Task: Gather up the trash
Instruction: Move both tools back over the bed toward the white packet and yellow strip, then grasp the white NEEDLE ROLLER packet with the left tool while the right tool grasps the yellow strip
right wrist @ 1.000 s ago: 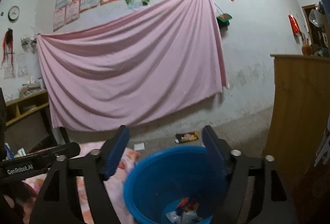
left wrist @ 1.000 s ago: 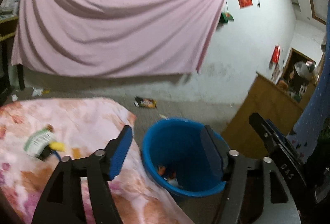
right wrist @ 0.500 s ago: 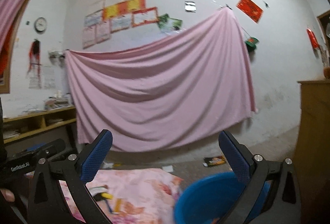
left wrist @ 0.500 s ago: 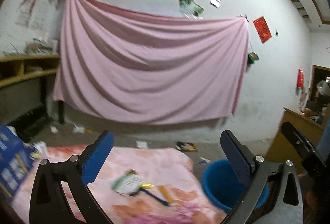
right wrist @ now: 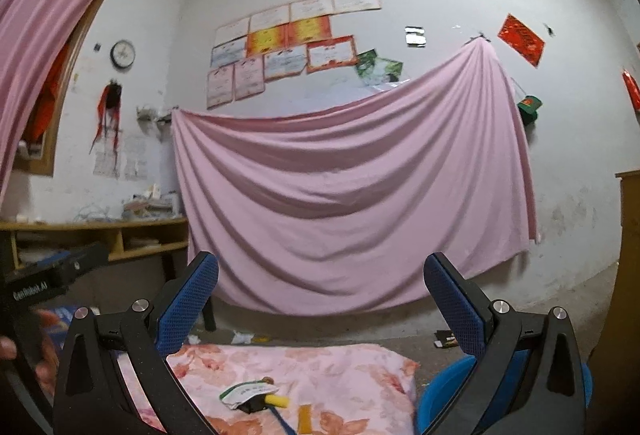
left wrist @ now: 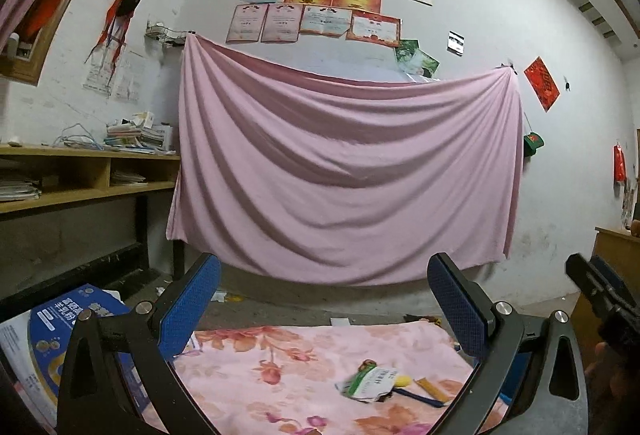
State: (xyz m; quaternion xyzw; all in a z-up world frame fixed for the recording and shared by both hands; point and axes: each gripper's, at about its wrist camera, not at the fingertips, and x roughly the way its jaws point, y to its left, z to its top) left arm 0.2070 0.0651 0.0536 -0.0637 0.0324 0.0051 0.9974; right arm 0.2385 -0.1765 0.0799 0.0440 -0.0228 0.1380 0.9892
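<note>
dim indoor light | fisheye-bent edges | dark corners | slight blur

The round blue plastic bin (right wrist: 440, 391) shows only a slice of rim in the right wrist view, the rest behind the right tongs' frame and cut by the bottom edge. The torn green-and-white wrapper (left wrist: 370, 383) on the floral pink cloth (left wrist: 280, 367) carries print too small to read. A blue printed box (left wrist: 60, 319) is half hidden behind the left tongs' arm. The framed certificates (left wrist: 320, 7) on the white wall are illegible. A small dark packet (right wrist: 446, 339) on the floor cannot be identified.
</note>
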